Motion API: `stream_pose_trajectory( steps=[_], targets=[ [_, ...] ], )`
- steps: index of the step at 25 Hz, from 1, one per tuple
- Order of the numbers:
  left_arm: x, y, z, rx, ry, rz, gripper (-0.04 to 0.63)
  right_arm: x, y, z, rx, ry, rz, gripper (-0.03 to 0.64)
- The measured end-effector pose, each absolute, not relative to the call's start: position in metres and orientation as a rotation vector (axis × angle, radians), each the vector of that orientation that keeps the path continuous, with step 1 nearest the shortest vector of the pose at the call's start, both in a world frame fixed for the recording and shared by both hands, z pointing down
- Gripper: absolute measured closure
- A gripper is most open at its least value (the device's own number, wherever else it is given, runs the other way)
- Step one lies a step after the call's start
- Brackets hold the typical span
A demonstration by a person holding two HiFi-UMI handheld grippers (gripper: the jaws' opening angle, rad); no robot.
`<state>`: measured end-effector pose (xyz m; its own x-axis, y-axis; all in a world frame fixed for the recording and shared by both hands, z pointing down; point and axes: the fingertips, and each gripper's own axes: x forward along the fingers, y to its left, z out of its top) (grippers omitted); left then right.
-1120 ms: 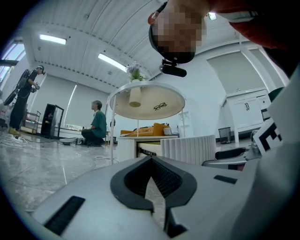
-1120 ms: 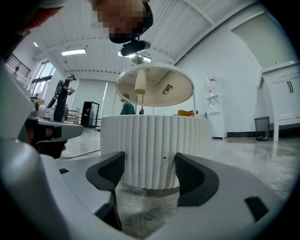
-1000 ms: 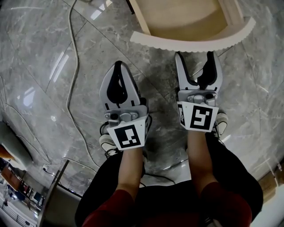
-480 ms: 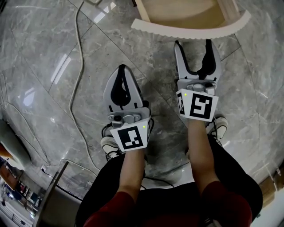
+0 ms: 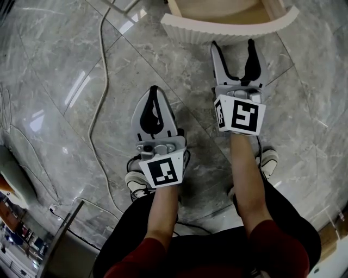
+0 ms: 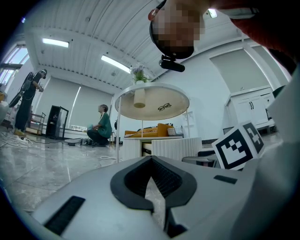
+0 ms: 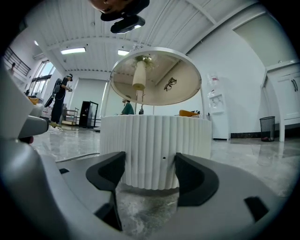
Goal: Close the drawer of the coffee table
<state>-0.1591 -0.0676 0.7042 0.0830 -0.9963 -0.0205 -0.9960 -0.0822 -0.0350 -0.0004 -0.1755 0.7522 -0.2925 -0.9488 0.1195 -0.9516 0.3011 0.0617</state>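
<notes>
Head view, drawer: we are seeing the drawer (image 5: 228, 12) pulled out at the top edge, its ribbed front (image 5: 228, 28) bulging toward us over the marble floor (image 5: 54, 65).
Head view, contents: the stretch of wooden inside that shows is holding nothing.
Head view, right gripper (image 5: 232, 46): it is pointing square at the ribbed front, tips just short of it, which we are judging to be the set-up for a push.
Head view, left gripper (image 5: 154, 91): it is hanging back, well apart from the drawer, seemingly idle; a cable (image 5: 100, 108) is trailing beside it.
Left gripper view, jaws: they are clenched together on nothing; the coffee table (image 6: 152, 101) is standing beyond.
Right gripper view, jaws: they are released wide, framing the ribbed front (image 7: 157, 150); we cannot tell whether they are touching it.
</notes>
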Motion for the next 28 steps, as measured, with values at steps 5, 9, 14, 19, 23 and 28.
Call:
stream_pose_trajectory(
  steps=[5, 9, 14, 19, 23, 28],
  targets=[
    [-0.158, -0.07, 0.704, -2.285, 2.091, -0.023, 0.581, -0.005, -0.192, 0.751, 1.795, -2.432, 0.059, 0.296],
    [-0.157, -0.07, 0.71, -2.308, 2.088, -0.07, 0.581, -0.01, -0.201, 0.752, 1.8, -2.454, 0.071, 0.298],
    [-0.152, -0.076, 0.716, -2.314, 2.065, -0.12, 0.581, -0.014, -0.218, 0.75, 1.795, -2.449, 0.065, 0.297],
    [-0.152, -0.076, 0.719, -2.319, 2.065, -0.145, 0.581, -0.018, -0.231, 0.751, 1.783, -2.449, 0.065, 0.296],
    [-0.15, -0.077, 0.719, -2.319, 2.065, -0.145, 0.581, -0.022, -0.242, 0.751, 1.777, -2.461, 0.06, 0.298],
    [-0.152, -0.076, 0.718, -2.308, 2.069, -0.138, 0.581, -0.026, -0.253, 0.751, 1.764, -2.457, 0.051, 0.296]
  ],
)
